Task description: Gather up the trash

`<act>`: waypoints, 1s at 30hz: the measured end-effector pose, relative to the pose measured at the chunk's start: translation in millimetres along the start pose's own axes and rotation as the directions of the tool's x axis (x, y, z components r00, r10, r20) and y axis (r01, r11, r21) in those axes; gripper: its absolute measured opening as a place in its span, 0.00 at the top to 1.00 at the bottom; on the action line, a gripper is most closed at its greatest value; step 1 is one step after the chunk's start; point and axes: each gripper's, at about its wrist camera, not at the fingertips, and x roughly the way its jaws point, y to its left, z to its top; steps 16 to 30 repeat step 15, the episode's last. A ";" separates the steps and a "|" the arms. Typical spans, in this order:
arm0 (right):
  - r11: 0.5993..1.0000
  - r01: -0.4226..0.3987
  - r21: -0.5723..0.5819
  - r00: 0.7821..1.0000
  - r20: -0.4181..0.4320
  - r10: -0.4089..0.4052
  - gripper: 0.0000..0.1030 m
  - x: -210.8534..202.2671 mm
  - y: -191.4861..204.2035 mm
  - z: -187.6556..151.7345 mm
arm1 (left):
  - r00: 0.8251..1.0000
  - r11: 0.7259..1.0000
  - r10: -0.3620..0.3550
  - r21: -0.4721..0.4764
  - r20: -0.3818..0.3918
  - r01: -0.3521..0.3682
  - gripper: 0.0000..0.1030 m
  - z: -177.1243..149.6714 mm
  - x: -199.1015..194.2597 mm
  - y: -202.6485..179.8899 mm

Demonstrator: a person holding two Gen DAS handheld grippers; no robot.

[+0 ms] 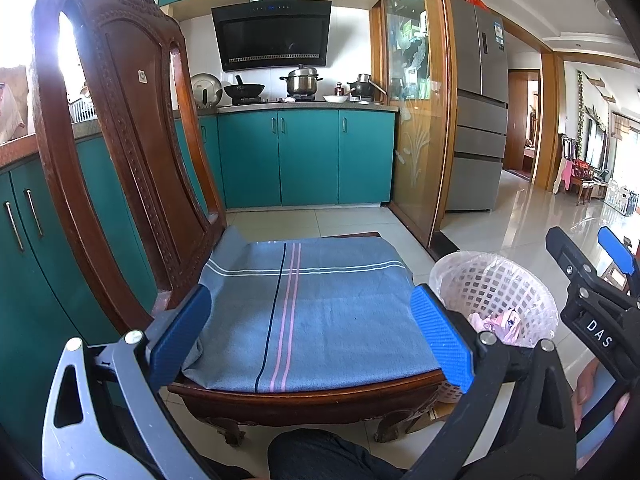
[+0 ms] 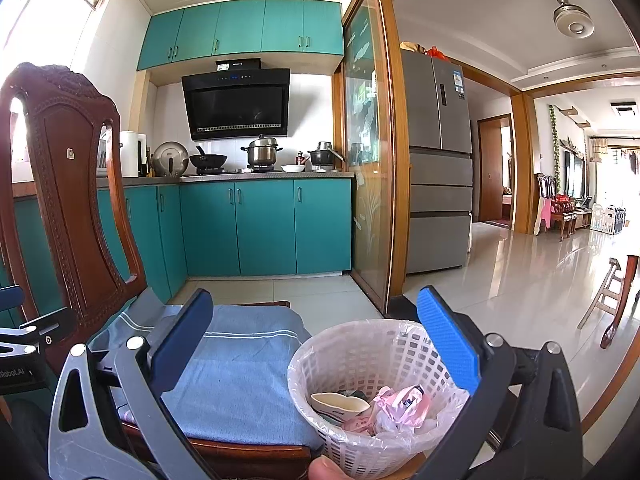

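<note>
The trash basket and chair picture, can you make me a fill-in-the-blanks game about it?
1. The white basket stands on the ____, beside the chair.
2. The cloth on the chair seat is mostly ____.
3. The crumpled wrapper in the basket is ____.
4. Both the left gripper and the right gripper are ____ and hold nothing.

Missing words: floor; blue; pink; open

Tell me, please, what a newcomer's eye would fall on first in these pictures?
Probably the carved wooden chair in the foreground, its seat covered by a blue striped cloth. To the chair's right stands a white lattice wastebasket on the floor, holding a crushed paper cup and pink wrappers. Both open grippers frame them; teal kitchen cabinets stand behind.
</note>
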 end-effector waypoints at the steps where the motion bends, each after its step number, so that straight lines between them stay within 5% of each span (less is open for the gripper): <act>1: 1.000 0.000 0.001 1.000 0.000 0.000 0.03 -0.2 0.2 -0.1 | 1.000 1.000 -0.002 -0.001 -0.002 0.002 0.03 1.1 1.5 0.8; 9: 1.000 -0.010 0.007 1.000 -0.026 0.010 0.03 6.4 -1.1 -8.2 | 0.998 1.000 -0.017 -0.016 -0.056 0.016 0.03 -0.8 15.6 5.2; 15: 0.989 -0.150 -0.001 0.985 -0.084 0.150 0.03 12.3 13.5 -1.3 | 0.973 0.991 0.130 -0.016 -0.193 -0.135 0.03 -7.1 60.5 34.7; 30: 0.989 -0.150 -0.001 0.985 -0.084 0.150 0.03 12.3 13.5 -1.3 | 0.973 0.991 0.130 -0.016 -0.193 -0.135 0.03 -7.1 60.5 34.7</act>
